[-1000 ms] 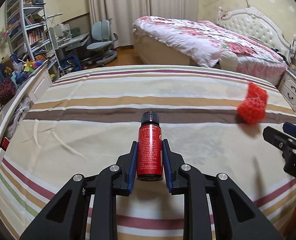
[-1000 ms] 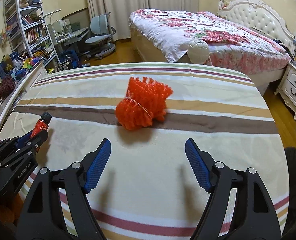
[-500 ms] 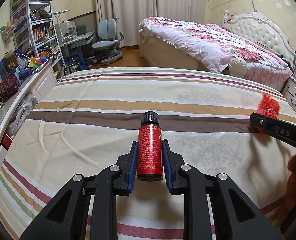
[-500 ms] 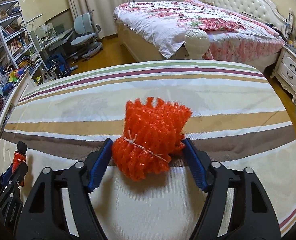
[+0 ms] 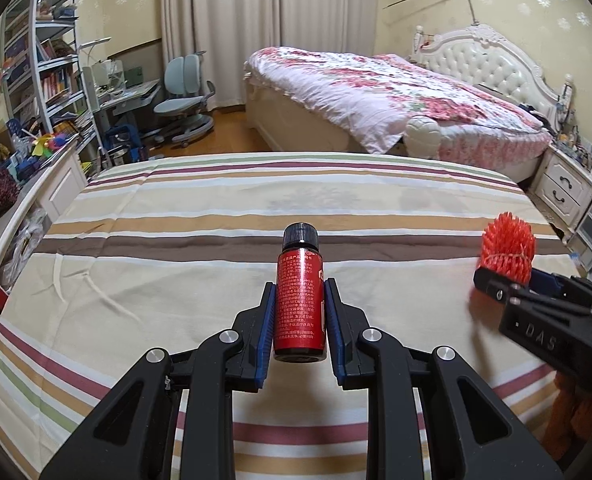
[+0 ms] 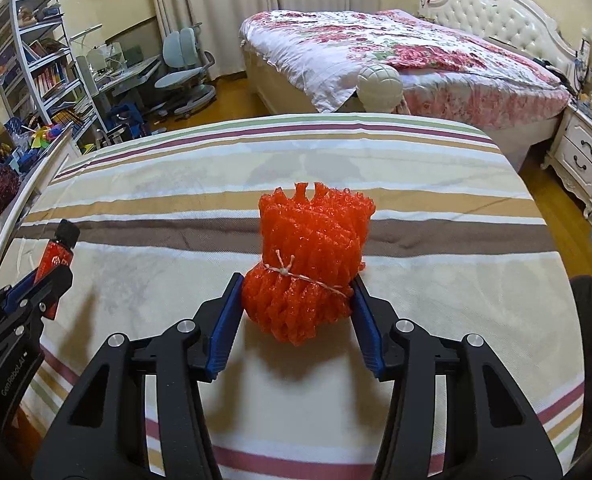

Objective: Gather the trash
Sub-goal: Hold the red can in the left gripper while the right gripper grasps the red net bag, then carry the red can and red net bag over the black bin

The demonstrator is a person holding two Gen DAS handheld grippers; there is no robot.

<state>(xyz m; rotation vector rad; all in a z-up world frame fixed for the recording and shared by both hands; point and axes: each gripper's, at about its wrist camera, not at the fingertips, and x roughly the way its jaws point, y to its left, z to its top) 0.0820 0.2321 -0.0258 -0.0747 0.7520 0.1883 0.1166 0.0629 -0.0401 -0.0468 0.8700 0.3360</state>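
My left gripper (image 5: 299, 318) is shut on a small red bottle (image 5: 299, 304) with a black cap, held above the striped bedcover (image 5: 216, 208). My right gripper (image 6: 296, 300) is shut on an orange net bundle (image 6: 312, 256) tied with string, lifted off the cover. In the left wrist view the bundle (image 5: 506, 250) and right gripper (image 5: 508, 286) show at the right. In the right wrist view the bottle (image 6: 58, 254) and left gripper (image 6: 44, 284) show at the left.
A second bed with a floral quilt (image 5: 376, 92) stands beyond. Shelves and a desk with a chair (image 5: 180, 104) are at the back left. A white nightstand (image 5: 564, 192) is at the right. A white rail (image 5: 0, 248) runs along the bed's left side.
My right gripper moved up to the orange net bundle, closed on it and lifted it off the cover. My left gripper kept holding the bottle.
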